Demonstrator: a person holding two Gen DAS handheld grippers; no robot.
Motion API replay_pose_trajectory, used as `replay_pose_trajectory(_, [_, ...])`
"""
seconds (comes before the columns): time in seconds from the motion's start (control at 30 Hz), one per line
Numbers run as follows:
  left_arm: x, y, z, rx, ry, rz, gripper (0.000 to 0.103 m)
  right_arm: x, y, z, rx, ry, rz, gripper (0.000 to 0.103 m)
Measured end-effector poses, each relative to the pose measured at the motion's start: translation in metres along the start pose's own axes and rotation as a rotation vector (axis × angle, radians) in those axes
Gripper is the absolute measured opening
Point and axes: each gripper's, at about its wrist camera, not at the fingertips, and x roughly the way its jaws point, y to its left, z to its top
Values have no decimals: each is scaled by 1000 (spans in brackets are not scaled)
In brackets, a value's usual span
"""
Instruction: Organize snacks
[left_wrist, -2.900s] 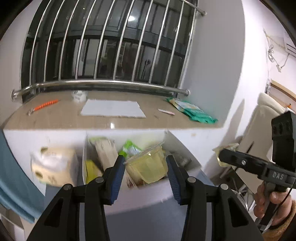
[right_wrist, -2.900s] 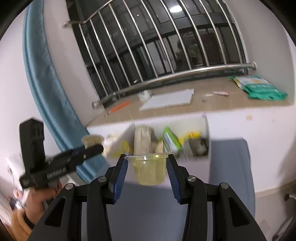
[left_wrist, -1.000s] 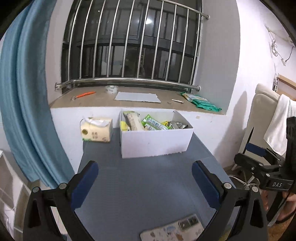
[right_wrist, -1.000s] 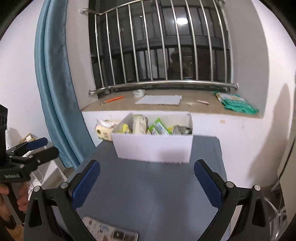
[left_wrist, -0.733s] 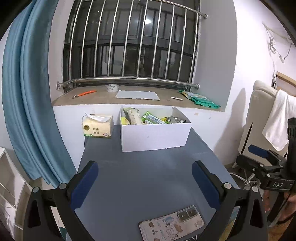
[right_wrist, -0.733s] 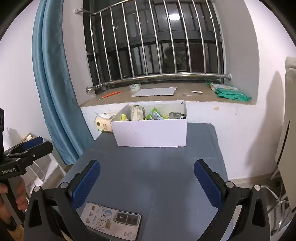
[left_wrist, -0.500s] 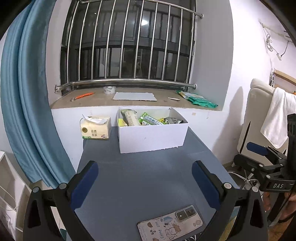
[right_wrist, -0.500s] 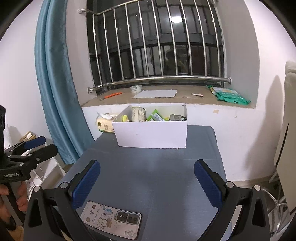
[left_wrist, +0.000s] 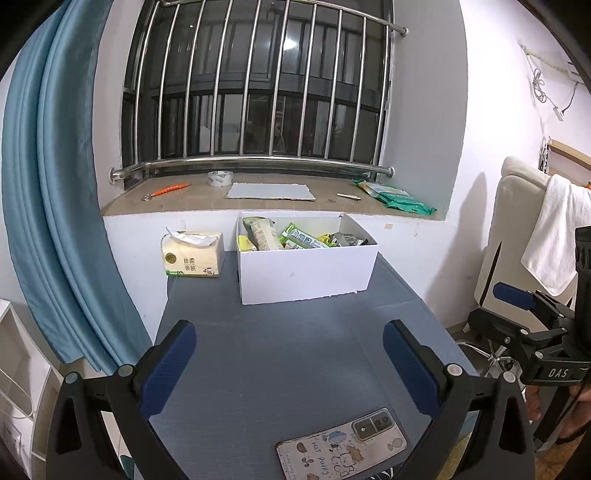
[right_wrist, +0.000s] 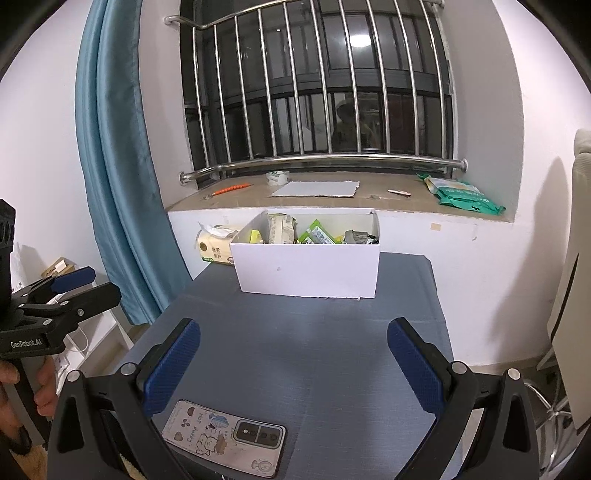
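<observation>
I see one white box (left_wrist: 304, 271) at the far end of the blue-grey table (left_wrist: 295, 354), just below the windowsill (left_wrist: 266, 201). Its long axis runs left to right, parallel to the sill, and its open top faces up. The snacks (left_wrist: 295, 238) are packed inside it: a beige wrapped pack stands upright toward the left, a green packet leans across the middle, a yellow one sits at the left edge and a dark one at the right. I cannot count them all, since the near wall hides the lower part.

My left gripper (left_wrist: 295, 363) hangs over the near part of the table with its fingers spread wide and nothing between them. My right gripper (right_wrist: 295, 363) is the same, fingers wide apart and empty. Each gripper also shows at the side of the other's view, off the table's edge.

Between the box and both grippers the table surface lies open. One phone (right_wrist: 225, 437) with a cartoon case lies flat near the front edge, its long axis roughly across the table. One tissue pack (left_wrist: 192, 258) stands just left of the box, apart from it. A blue curtain (left_wrist: 55, 206) hangs to the left. On the sill I count one grey sheet (left_wrist: 271, 192), one tape roll (left_wrist: 220, 178) and one green bag (left_wrist: 397, 197).
</observation>
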Motion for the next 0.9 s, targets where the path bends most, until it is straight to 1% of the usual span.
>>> replay_pose_trajectory(0.9, [7, -1, -6, 12, 22, 5, 103, -2, -7, -1, 15, 2, 2, 103])
